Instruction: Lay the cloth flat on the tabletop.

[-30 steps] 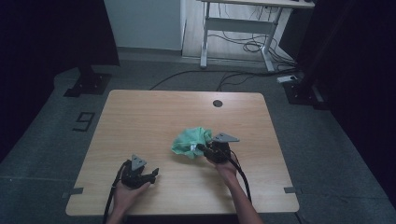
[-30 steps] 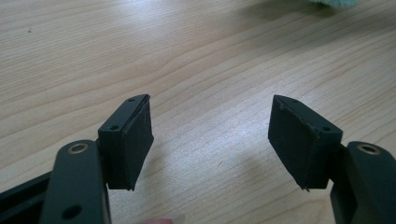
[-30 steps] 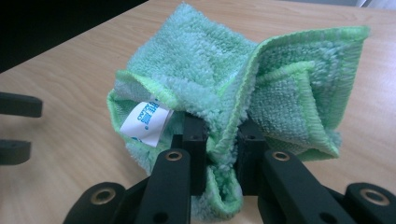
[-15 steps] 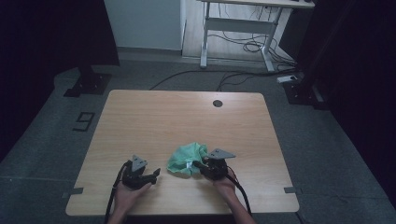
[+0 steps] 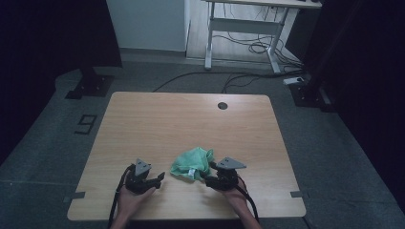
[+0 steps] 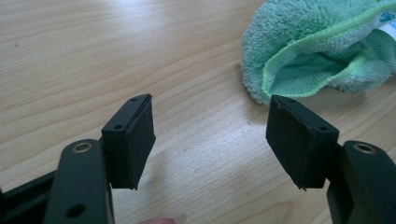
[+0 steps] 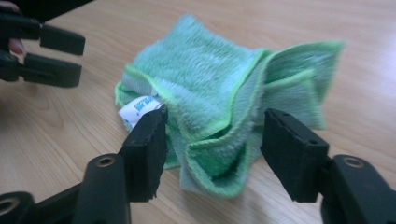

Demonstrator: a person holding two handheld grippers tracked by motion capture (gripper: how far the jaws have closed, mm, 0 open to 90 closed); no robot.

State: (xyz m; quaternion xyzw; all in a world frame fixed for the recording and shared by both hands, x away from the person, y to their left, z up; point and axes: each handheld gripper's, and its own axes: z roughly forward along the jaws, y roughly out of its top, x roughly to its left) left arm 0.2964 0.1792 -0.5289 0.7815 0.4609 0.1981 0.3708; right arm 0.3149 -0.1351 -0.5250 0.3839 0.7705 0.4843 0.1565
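Note:
A crumpled green microfibre cloth [image 5: 192, 163] with a white label [image 7: 137, 108] lies on the wooden table [image 5: 191, 119] near its front edge. My right gripper [image 5: 208, 174] sits just right of it. Its jaws have just been opening and now stand apart around a loose fold of the cloth [image 7: 205, 79] without pressing on it; the right gripper [image 7: 212, 149] is open. My left gripper [image 5: 157, 179] rests low on the table left of the cloth. The left gripper [image 6: 210, 140] is open with bare wood between its jaws, and the cloth [image 6: 317, 51] lies just beyond its right jaw.
A round cable hole [image 5: 222, 105] sits near the table's far edge. Beyond the table are a white desk frame [image 5: 239, 28] and cables on the grey floor. The left gripper [image 7: 60, 56] also appears across the cloth in the right gripper view.
My right gripper drew the cloth toward the table's front edge, then opened its jaws and let it go. The left gripper stayed where it was.

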